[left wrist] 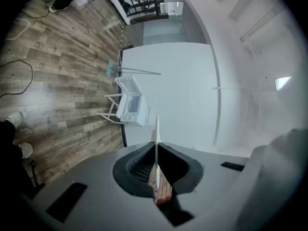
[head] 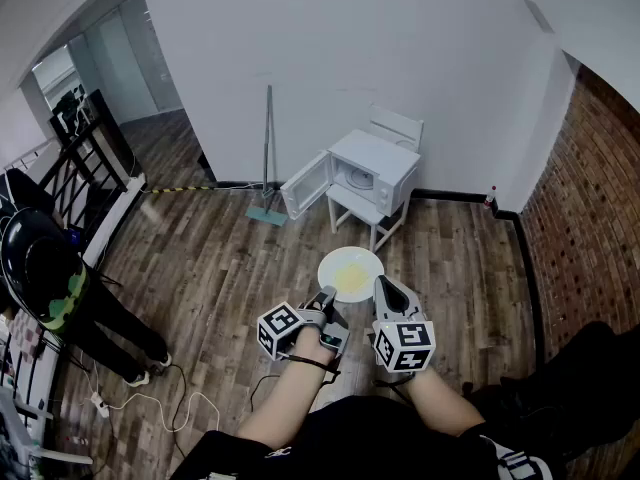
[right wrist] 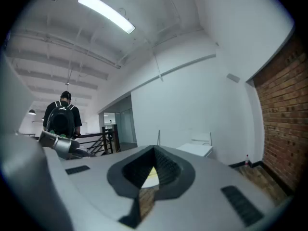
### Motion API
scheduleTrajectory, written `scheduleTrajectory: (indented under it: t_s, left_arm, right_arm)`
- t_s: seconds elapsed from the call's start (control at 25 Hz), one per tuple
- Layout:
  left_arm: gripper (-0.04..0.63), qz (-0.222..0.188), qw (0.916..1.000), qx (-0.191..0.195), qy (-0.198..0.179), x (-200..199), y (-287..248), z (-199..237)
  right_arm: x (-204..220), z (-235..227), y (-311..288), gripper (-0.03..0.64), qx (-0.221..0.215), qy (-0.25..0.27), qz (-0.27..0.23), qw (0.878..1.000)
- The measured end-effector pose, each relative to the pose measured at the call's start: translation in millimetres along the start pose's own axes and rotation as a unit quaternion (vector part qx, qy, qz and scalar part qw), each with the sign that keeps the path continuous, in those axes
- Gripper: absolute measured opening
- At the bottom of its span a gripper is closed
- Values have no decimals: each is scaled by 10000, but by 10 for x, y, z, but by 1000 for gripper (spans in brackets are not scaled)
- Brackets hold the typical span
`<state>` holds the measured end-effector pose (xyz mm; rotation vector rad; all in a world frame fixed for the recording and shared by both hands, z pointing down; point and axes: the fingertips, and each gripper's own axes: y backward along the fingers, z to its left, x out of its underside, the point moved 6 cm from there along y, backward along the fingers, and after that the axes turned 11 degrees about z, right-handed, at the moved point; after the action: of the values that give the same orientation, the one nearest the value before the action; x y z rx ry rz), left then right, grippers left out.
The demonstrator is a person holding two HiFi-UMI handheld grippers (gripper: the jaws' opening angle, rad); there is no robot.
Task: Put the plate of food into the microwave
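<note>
**One plate (head: 351, 274) of yellow food, gripped by two grippers over the floor, with one microwave (head: 375, 171) at 12 o'clock.**

The left gripper (head: 326, 298) was clamped on the plate's rim at 7 o'clock, with the rim edge-on between its pads. The right gripper (head: 384, 288) was closed on the rim at 4 o'clock. The microwave sat on one white chair (head: 397, 126), well apart from the plate, and its one door (head: 303, 185) was swung open toward 9 o'clock. One mop (head: 268, 158) leaned on the wall at 11 o'clock, just beside the door's edge. Bare plank floor (head: 230, 258) lay open between plate and chair. One person (head: 45, 268) with a backpack stood at 9 o'clock by the railing. Cables (head: 150, 398) trailed at 8 o'clock, and the brick wall (head: 590, 198) closed off 3 o'clock.
</note>
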<state>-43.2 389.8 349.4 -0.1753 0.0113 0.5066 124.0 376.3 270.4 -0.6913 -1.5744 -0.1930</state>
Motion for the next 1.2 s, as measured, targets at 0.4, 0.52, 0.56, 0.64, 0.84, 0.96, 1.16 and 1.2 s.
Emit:
scheduleTrajectory:
  t_s: [0.4,0.52,0.56,0.64,0.84,0.96,1.16,1.2]
  left_arm:
    - [15,47,9999,74,100,-172,12,24]
    - [15,83,9999,71,109,-238,23,42]
    - [15,101,9999,67,93,-262,37,45]
    - [15,143,9998,74,69,-311,72,40]
    - [15,248,9996,93,107,-500,130,34]
    - [15,288,9995,99,94,-623,210,61]
    - [15,345,9993,132,-61,-748,263,61]
    - [15,361,9993,123,-17,-776,257,80]
  right_arm:
    - [11,131,-161,11,-72,-124,-49,9999]
    - [11,202,-220,11,-65,-108,-76,9999]
    - [11,234,-239,11,-46,-95,-76,9999]
    - [12,300,-276,11,7,-75,-64,10000]
    - [36,444,-434,11,173,-114,115,9997]
    - [68,575,-487,11,219,-156,147,9995]
    - [102,734,-540,11,277,-30,26,9996]
    - [114,753,-572,11,294,-4,36,9996]
